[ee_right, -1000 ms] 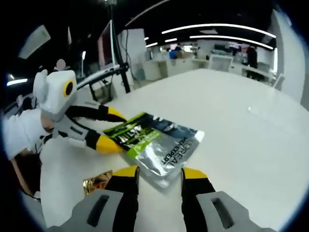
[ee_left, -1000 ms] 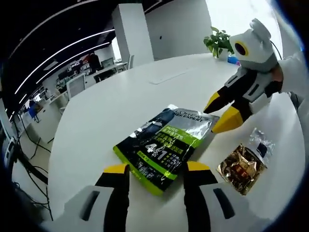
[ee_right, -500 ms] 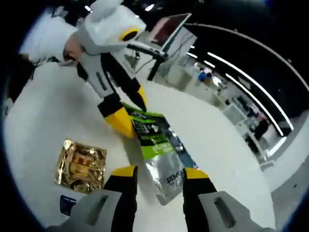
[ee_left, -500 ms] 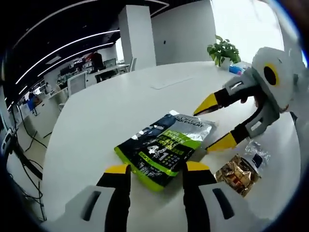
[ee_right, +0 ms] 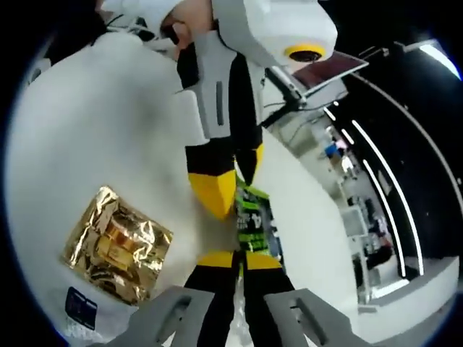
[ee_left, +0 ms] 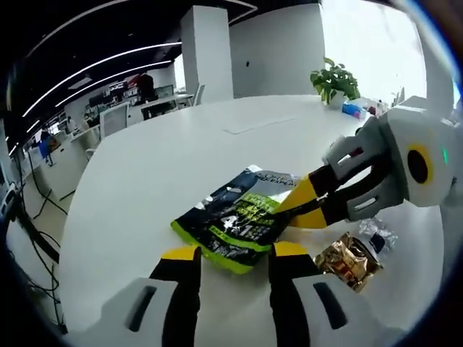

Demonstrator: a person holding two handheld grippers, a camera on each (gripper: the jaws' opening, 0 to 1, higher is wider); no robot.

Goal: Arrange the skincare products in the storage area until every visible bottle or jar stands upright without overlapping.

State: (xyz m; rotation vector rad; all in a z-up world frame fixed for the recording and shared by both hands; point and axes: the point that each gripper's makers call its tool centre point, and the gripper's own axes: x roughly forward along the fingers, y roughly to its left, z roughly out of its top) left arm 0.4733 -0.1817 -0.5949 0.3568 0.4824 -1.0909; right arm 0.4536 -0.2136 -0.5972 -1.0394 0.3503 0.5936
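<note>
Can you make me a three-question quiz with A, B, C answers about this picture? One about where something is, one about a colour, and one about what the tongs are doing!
1. Where does the gold packet lie?
A. on the white table
B. on a chair
C. inside a box

2. What colour is the edge of the big pouch?
A. red
B. green
C. pink

3. What are the right tongs doing?
A. hanging open
B. pinching the pouch
C. holding the plant

Answers:
1 A: the gold packet lies flat on the table.
2 B: the pouch has a bright green border.
3 B: the right tongs are closed on the pouch's edge, while the left tongs stand open.
</note>
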